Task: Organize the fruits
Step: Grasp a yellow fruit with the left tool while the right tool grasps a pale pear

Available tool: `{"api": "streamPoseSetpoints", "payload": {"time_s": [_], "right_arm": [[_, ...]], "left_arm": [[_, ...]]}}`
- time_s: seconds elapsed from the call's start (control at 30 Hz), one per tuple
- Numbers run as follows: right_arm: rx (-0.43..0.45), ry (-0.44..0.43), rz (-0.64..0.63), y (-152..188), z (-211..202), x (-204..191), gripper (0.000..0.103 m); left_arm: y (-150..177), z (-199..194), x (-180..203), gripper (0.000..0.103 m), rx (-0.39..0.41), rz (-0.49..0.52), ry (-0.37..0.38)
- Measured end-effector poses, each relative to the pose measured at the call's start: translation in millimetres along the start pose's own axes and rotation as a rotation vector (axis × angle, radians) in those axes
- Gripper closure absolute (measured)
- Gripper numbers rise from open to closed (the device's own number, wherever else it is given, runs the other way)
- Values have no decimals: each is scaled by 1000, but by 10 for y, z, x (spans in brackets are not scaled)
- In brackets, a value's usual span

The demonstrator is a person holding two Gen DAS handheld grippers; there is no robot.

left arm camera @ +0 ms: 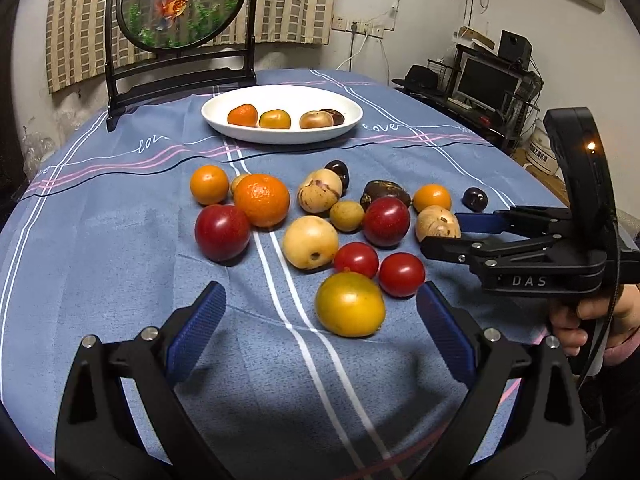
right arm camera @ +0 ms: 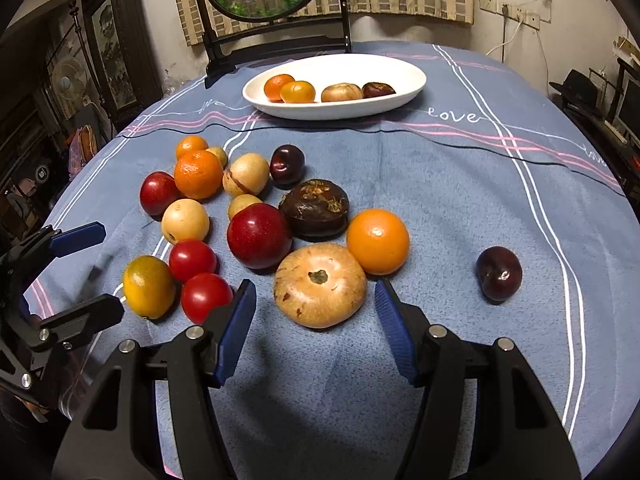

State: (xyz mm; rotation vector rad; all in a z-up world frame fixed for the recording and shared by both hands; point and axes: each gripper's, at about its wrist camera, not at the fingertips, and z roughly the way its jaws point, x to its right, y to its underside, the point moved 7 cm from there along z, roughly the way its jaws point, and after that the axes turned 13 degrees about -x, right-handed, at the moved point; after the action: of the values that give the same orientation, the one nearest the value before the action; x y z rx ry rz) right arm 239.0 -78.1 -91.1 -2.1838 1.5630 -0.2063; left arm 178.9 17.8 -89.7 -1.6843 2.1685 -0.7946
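Note:
Several fruits lie loose on the blue tablecloth [left arm camera: 120, 248]. A white oval plate [left arm camera: 344, 100] at the back holds several fruits; it also shows in the right wrist view [right arm camera: 408, 76]. My left gripper [left arm camera: 320, 308] is open and empty, with a yellow-green fruit [left arm camera: 350, 304] lying between its fingers. My right gripper [right arm camera: 316, 304] is open and empty, its fingers on either side of a tan round fruit [right arm camera: 320, 284]. The right gripper also shows in the left wrist view [left arm camera: 444, 236], beside the same tan fruit [left arm camera: 436, 222].
A dark plum [right arm camera: 499, 273] lies alone to the right. A dark wooden stand with a round fish picture [left arm camera: 180, 4] stands behind the plate. The table edge curves away on the right, with a desk and monitor [left arm camera: 484, 80] beyond.

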Motion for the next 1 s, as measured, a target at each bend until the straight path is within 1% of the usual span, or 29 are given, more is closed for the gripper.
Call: {"api": "streamPoseSetpoints", "payload": {"time_s": [0.1, 0.3, 0.37, 0.4, 0.47, 0.57, 0.63, 0.7, 0.73, 0.8, 0.83, 0.87, 0.9, 1.0], "right_arm": [[-15, 11, 0, -10, 37, -7, 43], [-24, 8, 11, -17, 61, 20, 55], [-19, 5, 13, -19, 55, 22, 56], [-12, -1, 19, -18, 42, 31, 56], [28, -41, 48, -13, -27, 79, 56], [75, -97, 115, 3, -105, 205, 56], [80, -112, 128, 12, -113, 231, 56], [83, -107, 118, 12, -120, 211, 56], [85, -105, 110, 10, -128, 194, 56], [89, -105, 103, 10, -139, 178, 56], [92, -107, 106, 14, -145, 173, 56], [93, -110, 109, 10, -145, 177, 56], [95, -113, 110, 9, -147, 178, 56], [97, -112, 101, 9, -152, 156, 56]], "left_arm": [[-2, -4, -15, 5, 3, -10, 2], [-8, -7, -12, 5, 5, -4, 1], [-4, -6, -4, 5, 6, 0, 0], [-6, -5, 2, 5, 7, 5, 0], [-6, -5, 28, 5, 9, 22, 3], [-11, -5, 95, 8, 15, 62, 3], [-3, 11, 170, 14, 13, 104, -7], [15, 50, 230, 27, -3, 139, -20], [23, 74, 250, 31, -14, 151, -26], [34, 118, 259, 42, -37, 157, -27], [35, 137, 255, 46, -48, 154, -22], [35, 157, 246, 54, -60, 148, -14], [36, 191, 227, 59, -78, 137, -5], [39, 241, 196, 60, -106, 116, 12]]}}
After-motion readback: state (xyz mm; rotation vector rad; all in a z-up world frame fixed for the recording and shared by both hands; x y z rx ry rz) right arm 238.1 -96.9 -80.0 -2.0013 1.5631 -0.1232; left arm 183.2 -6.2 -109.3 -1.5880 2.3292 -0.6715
